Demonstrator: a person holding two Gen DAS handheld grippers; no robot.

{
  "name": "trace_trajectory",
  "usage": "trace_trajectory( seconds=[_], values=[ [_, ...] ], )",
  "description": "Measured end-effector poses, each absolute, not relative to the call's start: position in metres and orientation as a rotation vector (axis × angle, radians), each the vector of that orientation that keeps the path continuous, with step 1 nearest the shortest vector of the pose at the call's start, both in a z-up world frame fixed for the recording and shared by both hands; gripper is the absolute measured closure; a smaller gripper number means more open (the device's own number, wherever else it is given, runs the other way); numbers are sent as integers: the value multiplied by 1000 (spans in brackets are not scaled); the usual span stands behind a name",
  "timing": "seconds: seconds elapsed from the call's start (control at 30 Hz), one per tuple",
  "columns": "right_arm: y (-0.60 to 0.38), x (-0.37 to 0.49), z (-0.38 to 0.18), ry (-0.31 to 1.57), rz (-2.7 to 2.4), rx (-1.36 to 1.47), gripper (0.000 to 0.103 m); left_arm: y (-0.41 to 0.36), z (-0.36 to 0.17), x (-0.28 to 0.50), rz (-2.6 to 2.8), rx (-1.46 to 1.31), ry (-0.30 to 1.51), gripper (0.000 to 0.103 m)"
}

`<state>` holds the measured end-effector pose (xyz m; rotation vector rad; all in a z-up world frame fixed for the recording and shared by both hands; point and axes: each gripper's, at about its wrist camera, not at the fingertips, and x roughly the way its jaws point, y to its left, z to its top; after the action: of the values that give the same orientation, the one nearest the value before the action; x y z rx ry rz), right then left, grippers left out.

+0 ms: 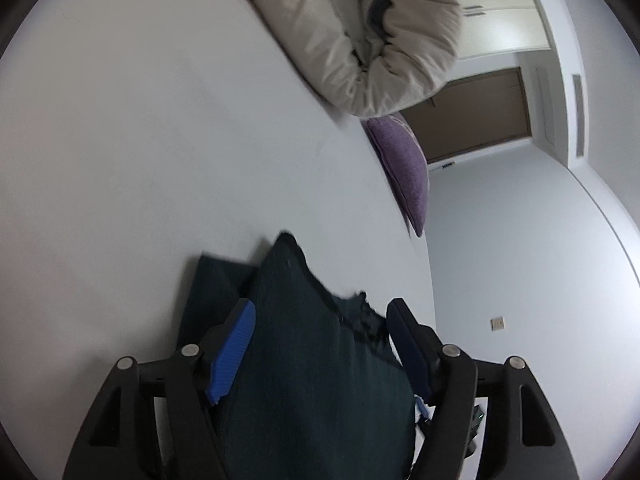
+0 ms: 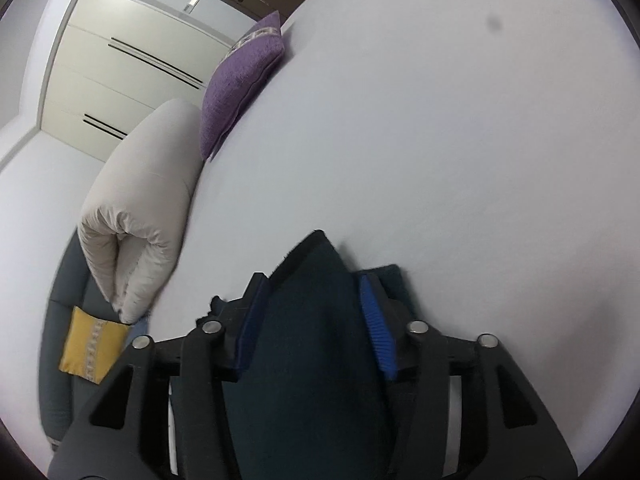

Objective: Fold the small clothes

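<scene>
A dark navy garment [image 1: 312,344] hangs between the fingers of my left gripper [image 1: 320,312], which is shut on a fold of it above the white bed sheet [image 1: 140,140]. A flat part of the garment [image 1: 212,280] lies on the sheet beneath. My right gripper [image 2: 316,296] is shut on another fold of the same garment [image 2: 312,344], held just above the sheet [image 2: 440,140]. A flat edge of the garment [image 2: 392,276] shows behind the right blue pad [image 2: 376,328].
A rolled beige duvet [image 1: 360,36] and a purple cushion [image 1: 404,168] lie at the far edge of the bed. In the right wrist view the duvet [image 2: 140,208], the purple cushion [image 2: 240,80] and a yellow cushion [image 2: 90,350] on a grey seat sit to the left. White wardrobes [image 2: 120,68] stand behind.
</scene>
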<state>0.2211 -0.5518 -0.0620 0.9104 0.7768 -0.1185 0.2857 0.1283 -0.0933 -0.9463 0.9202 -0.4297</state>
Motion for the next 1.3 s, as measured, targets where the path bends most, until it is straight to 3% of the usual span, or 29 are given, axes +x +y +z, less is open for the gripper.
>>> trace_trajectory(
  seconds=[0.33, 0.57, 0.6, 0.67, 0.73, 0.87, 1.0, 1.23, 1.3],
  values=[
    [-501, 153, -24, 844, -75, 563, 56, 112, -79, 213, -387, -632, 910, 33],
    [-457, 104, -42, 944, -44, 420, 56, 111, -104, 189, -328, -533, 952, 33],
    [-454, 100, -48, 966, -54, 400, 58, 112, -109, 188, -316, -519, 964, 35],
    [-450, 97, -51, 953, -60, 373, 58, 113, -115, 186, -293, -499, 972, 49],
    [-446, 90, -43, 947, -82, 354, 58, 117, -111, 180, -278, -492, 961, 49],
    [-436, 76, -20, 887, 1, 470, 57, 107, -81, 162, -258, -390, 880, 49],
    [-397, 76, -18, 878, 230, 646, 57, 42, -60, 142, -366, -187, 833, 48],
    [-338, 88, -83, 1027, 425, 870, 57, -34, -91, 145, -349, 38, 875, 47],
    [-348, 83, -96, 1031, 418, 916, 65, -29, -98, 145, -332, 39, 881, 47]
  ],
)
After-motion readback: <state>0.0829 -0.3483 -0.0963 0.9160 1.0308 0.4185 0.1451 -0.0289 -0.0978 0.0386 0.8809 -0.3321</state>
